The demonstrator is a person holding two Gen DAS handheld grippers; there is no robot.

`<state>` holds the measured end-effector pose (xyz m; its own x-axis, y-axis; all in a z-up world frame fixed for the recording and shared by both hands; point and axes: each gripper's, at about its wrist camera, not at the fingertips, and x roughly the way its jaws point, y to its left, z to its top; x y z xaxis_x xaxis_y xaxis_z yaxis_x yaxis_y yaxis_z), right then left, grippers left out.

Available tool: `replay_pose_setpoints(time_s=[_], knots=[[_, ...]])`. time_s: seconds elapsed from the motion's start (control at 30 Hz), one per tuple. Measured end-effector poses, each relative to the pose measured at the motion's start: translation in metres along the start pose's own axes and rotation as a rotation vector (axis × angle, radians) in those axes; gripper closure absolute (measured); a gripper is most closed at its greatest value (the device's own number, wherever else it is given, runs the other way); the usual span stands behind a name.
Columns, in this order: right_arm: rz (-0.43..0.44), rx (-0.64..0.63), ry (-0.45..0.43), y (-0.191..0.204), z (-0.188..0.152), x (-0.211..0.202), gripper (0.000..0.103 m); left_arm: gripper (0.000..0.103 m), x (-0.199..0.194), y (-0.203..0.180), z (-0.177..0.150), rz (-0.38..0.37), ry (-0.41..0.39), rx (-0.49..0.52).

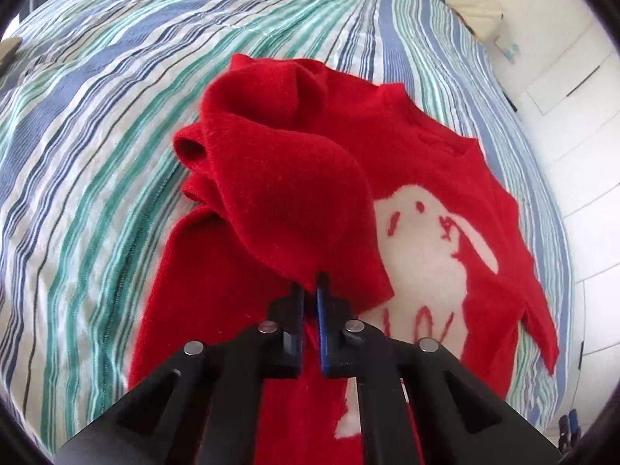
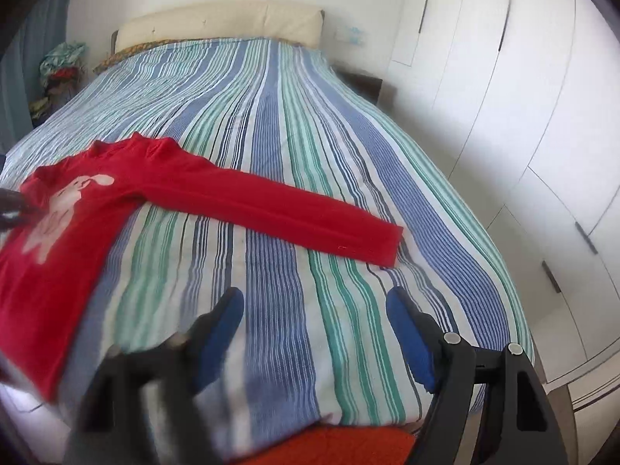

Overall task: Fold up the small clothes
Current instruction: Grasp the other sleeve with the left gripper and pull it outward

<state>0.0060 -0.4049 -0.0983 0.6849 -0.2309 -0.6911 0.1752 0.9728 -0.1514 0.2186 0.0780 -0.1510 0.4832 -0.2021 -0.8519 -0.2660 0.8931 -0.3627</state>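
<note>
— On the striped bedspread (image 2: pixel 294 124), what lies there?

— Item one: a red sweater (image 1: pixel 445 162) with a white rabbit motif (image 1: pixel 422 240) on the chest. Its body lies toward the bed's left edge as my right camera sees it. One sleeve (image 2: pixel 271 205) stretches flat across the stripes toward the right edge, cuff well short of it. The other sleeve (image 1: pixel 271 178) is lifted and draped over the chest, partly covering the rabbit.

— And your left gripper (image 1: pixel 309 290)?

— Its fingers are pressed together, pinching the red knit of that lifted sleeve at its lowest fold, above the sweater's body.

— Your right gripper (image 2: pixel 314 333)?

— Fingers (image 2: pixel 407 333) spread wide, blue pads facing each other, nothing between them. It hangs over bare bedspread near the foot edge, apart from the flat sleeve's cuff. Its left finger is blurred.

— Anything else to list?

— A cream headboard (image 2: pixel 217 23) at the head edge; white wardrobe doors (image 2: pixel 503 77) along the right side; a heap of mixed clothes (image 2: pixel 62 69) beside the far left corner; an orange-red cloth (image 2: pixel 348 445) at the foot, partly hidden.
</note>
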Motion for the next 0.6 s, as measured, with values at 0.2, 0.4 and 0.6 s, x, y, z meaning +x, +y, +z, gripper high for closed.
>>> replay_pose_setpoints(time_s=[0.2, 0.4, 0.6], knots=[[-0.013, 0.014, -0.030, -0.004, -0.003, -0.005, 0.027, 0.099, -0.084, 0.054, 0.022, 0.152, -0.102, 0.195], [-0.006, 0.029, -0.019, -0.004, 0.000, 0.000, 0.028, 0.063, -0.089, 0.137, 0.048, 0.400, -0.083, 0.187], [-0.025, -0.042, -0.013, 0.009, -0.002, 0.000, 0.028, 0.039, -0.087, 0.205, 0.038, 0.231, -0.088, -0.110]])
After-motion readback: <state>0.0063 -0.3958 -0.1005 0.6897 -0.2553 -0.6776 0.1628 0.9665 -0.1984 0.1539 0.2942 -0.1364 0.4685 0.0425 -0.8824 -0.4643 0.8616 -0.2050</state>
